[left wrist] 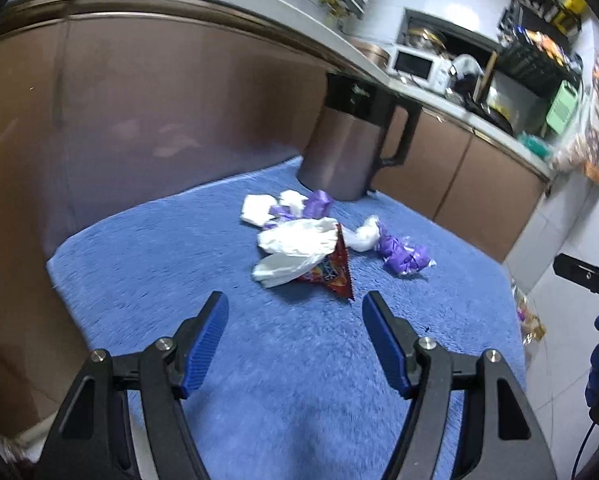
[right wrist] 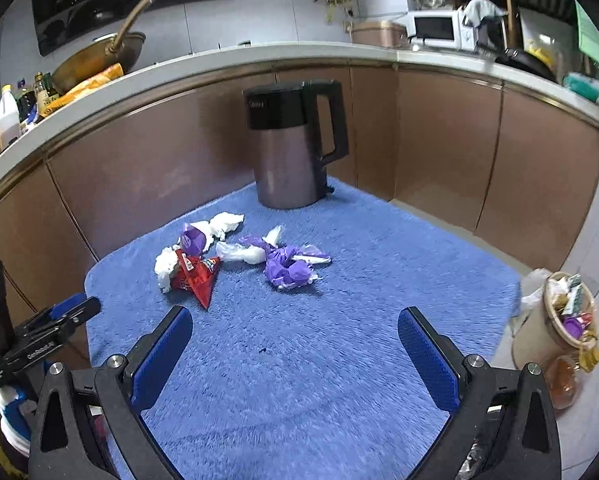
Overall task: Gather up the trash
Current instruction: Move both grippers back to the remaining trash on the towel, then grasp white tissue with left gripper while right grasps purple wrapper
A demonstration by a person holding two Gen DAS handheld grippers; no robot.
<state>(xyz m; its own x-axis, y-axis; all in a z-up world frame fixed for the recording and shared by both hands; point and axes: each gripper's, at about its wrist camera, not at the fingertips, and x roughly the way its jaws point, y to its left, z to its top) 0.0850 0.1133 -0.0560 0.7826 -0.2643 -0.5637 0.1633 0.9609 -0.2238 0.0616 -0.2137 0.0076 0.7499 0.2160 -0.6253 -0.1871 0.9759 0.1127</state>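
Both units were found empty. The left hand-held gripper stood wide apart with nothing between its pads; the right hand-held gripper likewise stood wide and carried nothing. The trash lay in a loose cluster on the blue mat, just before the kettle: a red snack wrapper, white crumpled tissue and purple wrappers. Seen from the left unit, the red wrapper lay directly ahead, its pointed end nearest the fingertips and its long axis running away from them. From the right unit the cluster sat ahead and to the left, farther off. Judged nearer: the left. A filled bin stood off the mat at right
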